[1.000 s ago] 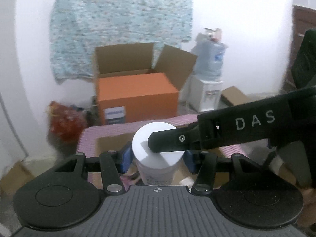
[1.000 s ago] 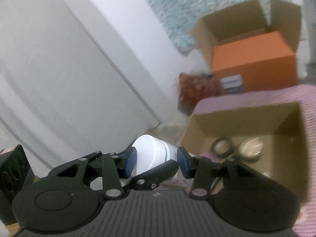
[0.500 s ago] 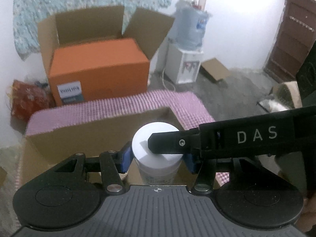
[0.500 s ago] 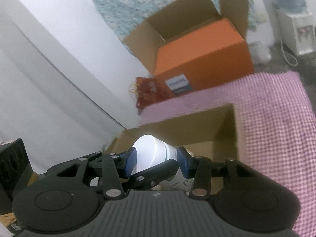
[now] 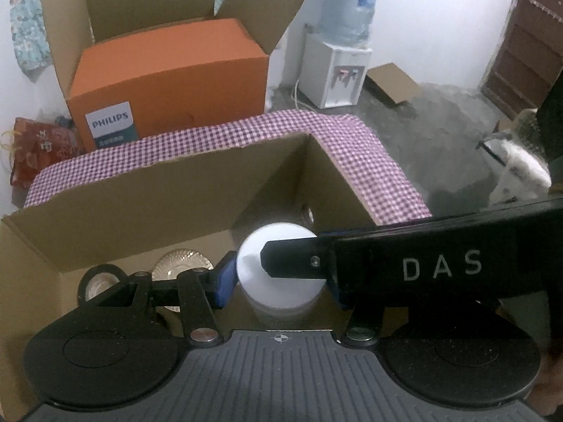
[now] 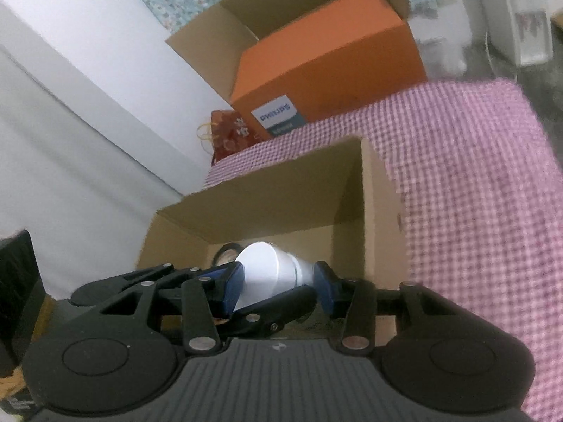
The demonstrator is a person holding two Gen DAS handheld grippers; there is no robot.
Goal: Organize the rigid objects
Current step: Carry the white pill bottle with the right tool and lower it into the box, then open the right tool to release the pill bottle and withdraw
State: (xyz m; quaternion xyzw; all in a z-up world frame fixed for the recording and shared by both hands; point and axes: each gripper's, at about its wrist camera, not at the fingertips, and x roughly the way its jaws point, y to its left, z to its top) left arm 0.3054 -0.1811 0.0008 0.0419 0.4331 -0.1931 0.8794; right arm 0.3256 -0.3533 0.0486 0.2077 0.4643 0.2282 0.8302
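Both grippers are shut on one white plastic jar (image 5: 278, 274) and hold it over the open cardboard box (image 5: 123, 193). My left gripper (image 5: 279, 279) grips its sides with blue pads. My right gripper (image 6: 278, 281) also grips the white jar (image 6: 271, 274), and its black finger lies across the jar's lid in the left wrist view. A gold round dish (image 5: 181, 263) and a black ring (image 5: 100, 277) lie on the box floor.
The box sits on a purple checked cloth (image 5: 369, 172). Behind stand an orange Philips carton (image 5: 169, 81), a water dispenser (image 5: 337, 66) and a red bag (image 5: 35, 147). A white wall (image 6: 70, 123) is to the left.
Both grippers have carried the jar forward and down, from in front of the box to over its inside. The box floor and its dish and ring have come into view.
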